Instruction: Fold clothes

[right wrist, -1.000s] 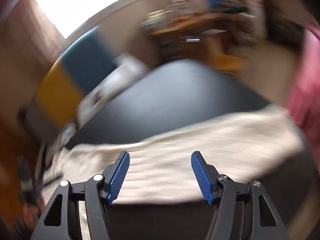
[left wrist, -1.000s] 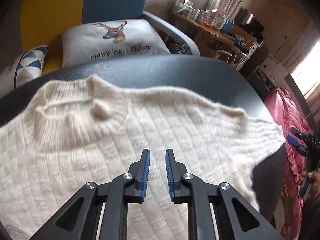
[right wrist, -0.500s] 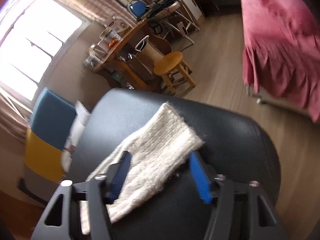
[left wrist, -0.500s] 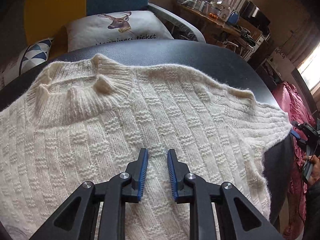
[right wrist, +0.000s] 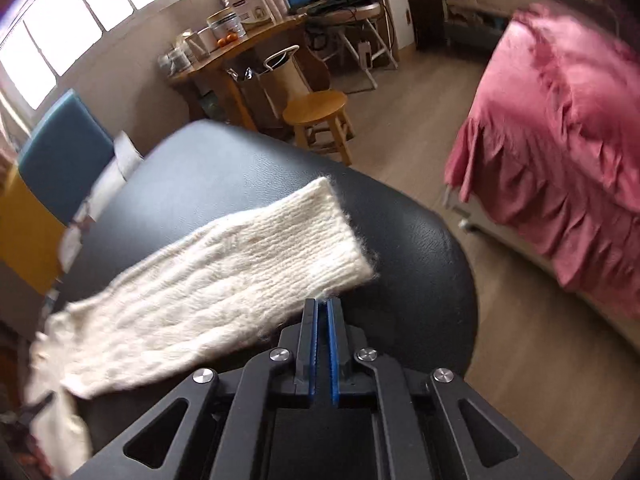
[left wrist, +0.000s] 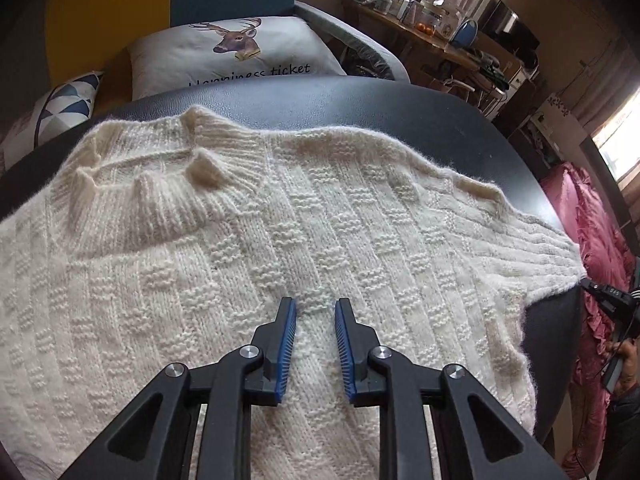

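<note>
A cream knitted sweater (left wrist: 248,248) lies flat on a black leather surface (left wrist: 360,104), collar at the far left. My left gripper (left wrist: 315,306) hovers low over the sweater's chest, its jaws a little apart and empty. In the right wrist view the sweater's sleeve (right wrist: 224,272) stretches across the black surface (right wrist: 420,248). My right gripper (right wrist: 322,305) sits at the sleeve cuff's near edge with its jaws nearly together; a thin bit of the cuff edge seems pinched between the tips. The right gripper also shows at the far right of the left wrist view (left wrist: 608,296).
A deer-print pillow (left wrist: 236,56) and a triangle-pattern cushion (left wrist: 64,100) lie behind the black surface. A wooden stool (right wrist: 320,116), a cluttered desk (right wrist: 248,40) and a pink-covered bed (right wrist: 560,160) stand around it on the wood floor.
My right gripper has closed from wide open down onto the sleeve cuff's edge. My left gripper has moved slightly closer over the sweater's chest, its gap unchanged.
</note>
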A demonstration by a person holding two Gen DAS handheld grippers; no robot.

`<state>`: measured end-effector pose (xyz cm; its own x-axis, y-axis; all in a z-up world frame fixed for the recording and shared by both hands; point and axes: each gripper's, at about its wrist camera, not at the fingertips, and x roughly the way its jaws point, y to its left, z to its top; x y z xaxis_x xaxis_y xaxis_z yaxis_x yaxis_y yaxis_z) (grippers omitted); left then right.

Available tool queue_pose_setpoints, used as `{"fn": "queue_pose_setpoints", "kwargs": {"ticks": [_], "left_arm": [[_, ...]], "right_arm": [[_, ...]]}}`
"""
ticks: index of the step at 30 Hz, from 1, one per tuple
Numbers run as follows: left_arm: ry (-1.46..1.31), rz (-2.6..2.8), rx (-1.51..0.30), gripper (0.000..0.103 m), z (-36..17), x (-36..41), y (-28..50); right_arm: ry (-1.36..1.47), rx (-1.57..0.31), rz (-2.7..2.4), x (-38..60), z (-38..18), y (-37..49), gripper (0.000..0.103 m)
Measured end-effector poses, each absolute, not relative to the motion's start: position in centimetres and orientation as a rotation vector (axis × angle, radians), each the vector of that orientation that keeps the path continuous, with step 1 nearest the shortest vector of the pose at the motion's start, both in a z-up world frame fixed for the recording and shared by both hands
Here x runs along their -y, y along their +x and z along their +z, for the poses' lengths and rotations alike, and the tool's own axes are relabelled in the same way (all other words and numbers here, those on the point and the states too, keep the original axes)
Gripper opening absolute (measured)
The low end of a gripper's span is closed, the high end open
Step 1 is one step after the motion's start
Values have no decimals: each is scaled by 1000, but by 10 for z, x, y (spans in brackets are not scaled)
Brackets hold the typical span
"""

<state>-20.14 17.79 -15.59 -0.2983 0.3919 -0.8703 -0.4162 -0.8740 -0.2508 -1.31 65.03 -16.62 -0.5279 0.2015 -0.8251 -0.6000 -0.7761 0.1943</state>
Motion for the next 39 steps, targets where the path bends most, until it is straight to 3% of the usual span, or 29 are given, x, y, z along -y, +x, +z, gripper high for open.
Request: {"fn": "queue_pose_setpoints", "kwargs": {"ticks": [4,5,7,8,9,13,16,17,21,29,32,39], "left_arm": [[-1384,2142,-40,19,-140,-201,-195],[-1365,2120,-69,19,-137,-212,-192],[-1327,2067,-143,19,-134,-239,-182],[-1307,2040,-179,19,-133,-252,-177],[-1288,2008,-212,19,-132,-263,-169],[-1252,1887,-374,20,-139,-310,-147],[-1300,1867,-461,19,-165,-326,-140],[-1281,1883,-440,19,-167,-325,-139],[-1262,1918,-386,20,-167,-321,-136],[-1290,2075,-19,20,-135,-227,-130],[-1335,2154,34,20,-141,-178,-111],[-1415,2353,151,20,-154,-74,-59]], "right_arm": [[-1194,-491,2374,-626,-158,-35,9],[-1202,-451,2390,-620,-156,-41,13],[-1216,-372,2421,-608,-152,-52,35],[-1224,-332,2435,-602,-149,-58,54],[-1230,-291,2449,-596,-147,-63,60],[-1274,-124,2468,-573,-147,-89,60],[-1353,-171,2348,-591,-176,-100,60],[-1340,-193,2347,-596,-178,-96,64],[-1276,-280,2354,-614,-183,-81,65],[-1202,-277,2502,-579,-146,-74,66],[-1245,-283,2783,-516,-129,-69,66],[-1460,-140,2840,-425,-159,-62,65]]}}
